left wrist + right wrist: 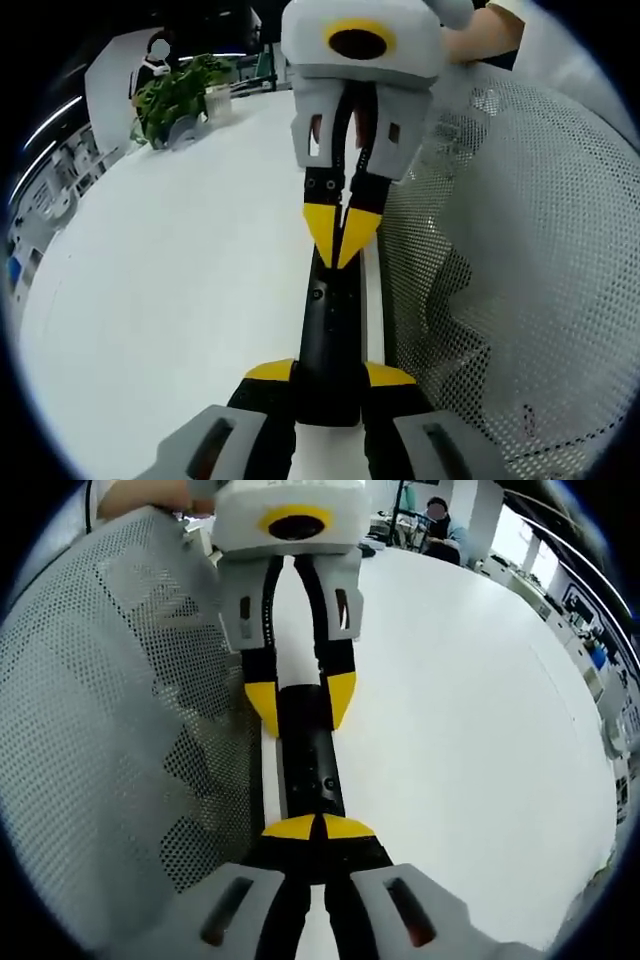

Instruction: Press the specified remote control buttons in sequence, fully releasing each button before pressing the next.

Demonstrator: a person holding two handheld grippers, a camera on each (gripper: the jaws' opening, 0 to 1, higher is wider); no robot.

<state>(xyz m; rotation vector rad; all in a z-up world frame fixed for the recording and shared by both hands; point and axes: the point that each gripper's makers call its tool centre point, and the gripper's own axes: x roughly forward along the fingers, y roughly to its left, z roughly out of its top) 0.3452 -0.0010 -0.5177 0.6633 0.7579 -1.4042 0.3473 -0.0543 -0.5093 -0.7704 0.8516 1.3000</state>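
A long black remote control (330,325) points away from me over the white table (170,290). My left gripper (330,376) is shut on its near end, one yellow tip on each side. My right gripper (341,238) comes in from the far side, shut, its two yellow tips together and pointing down onto the remote's top face. In the right gripper view, the right gripper (320,828) rests tip-first on the remote (308,755), and the left gripper (300,700) clamps the far end. I cannot make out which button lies under the tips.
A white perforated mesh surface (520,240) runs close along one side of the remote, also seen as the mesh (110,700). A potted green plant (178,92) stands at the table's far edge. A person (438,515) sits beyond the table (460,710).
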